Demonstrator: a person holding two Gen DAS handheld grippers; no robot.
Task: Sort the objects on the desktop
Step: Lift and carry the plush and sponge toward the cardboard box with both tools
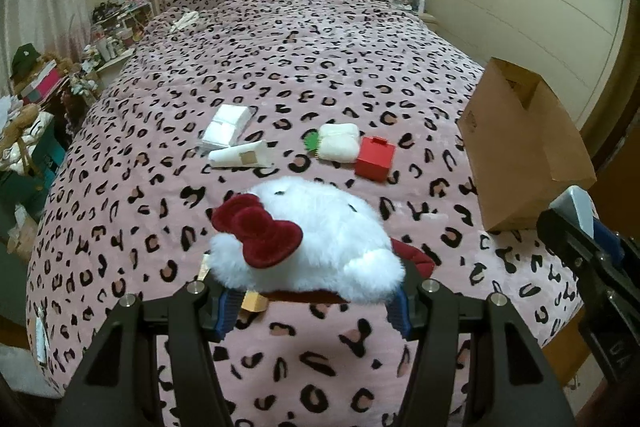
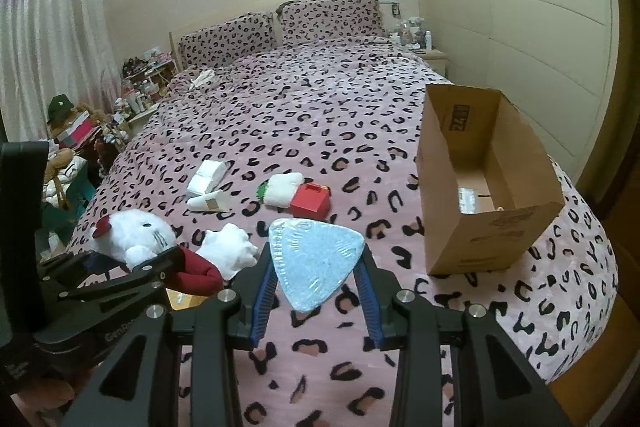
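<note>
White plush fills the left gripper (image 1: 308, 303), whose jaws are clenched on the cat toy (image 1: 316, 239), lifted just above the bedspread (image 1: 360, 67). A pale blue triangular pad (image 2: 316, 259) is pinched between the right gripper (image 2: 316, 303) fingers, presumably for carrying to the cardboard box (image 2: 488, 227), which stands open-topped near the bed's right edge. Bare bedspread is left between pad and box.

bed (image 2: 320, 115): carried everything
box (image 2: 480, 187): stood at the bed's right edge
plush cat (image 2: 132, 231): lay near left, in the left claw (image 1: 312, 301)
cube (image 2: 310, 203): lay mid-bed, touching the pouch (image 2: 282, 189) on its left
tissue pack (image 2: 206, 175): lay farther left
</note>
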